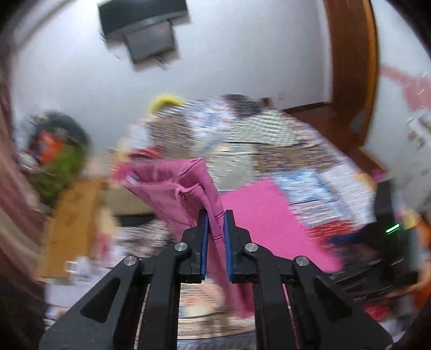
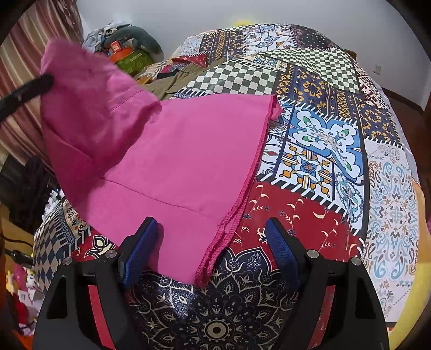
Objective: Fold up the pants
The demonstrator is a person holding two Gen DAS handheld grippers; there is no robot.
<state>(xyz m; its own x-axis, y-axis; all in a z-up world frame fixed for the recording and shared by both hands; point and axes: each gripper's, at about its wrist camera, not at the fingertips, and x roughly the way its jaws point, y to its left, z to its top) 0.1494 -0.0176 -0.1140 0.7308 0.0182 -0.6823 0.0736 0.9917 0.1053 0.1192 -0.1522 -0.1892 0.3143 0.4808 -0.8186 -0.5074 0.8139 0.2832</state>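
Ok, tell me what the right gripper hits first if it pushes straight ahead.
Likely the pink pants: the open right gripper points at their stitched hem edge lying on the patchwork bedspread. Depth is unclear.

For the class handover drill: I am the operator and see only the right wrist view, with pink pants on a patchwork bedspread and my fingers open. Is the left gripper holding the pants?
Observer: Yes. The left gripper is shut on a raised fold of the pink pants.
Operator: What is on the wall past the bed?
Observer: A dark screen is mounted high on the white wall.
Operator: Anything to the right of it?
Observer: A brown wooden door frame stands there.
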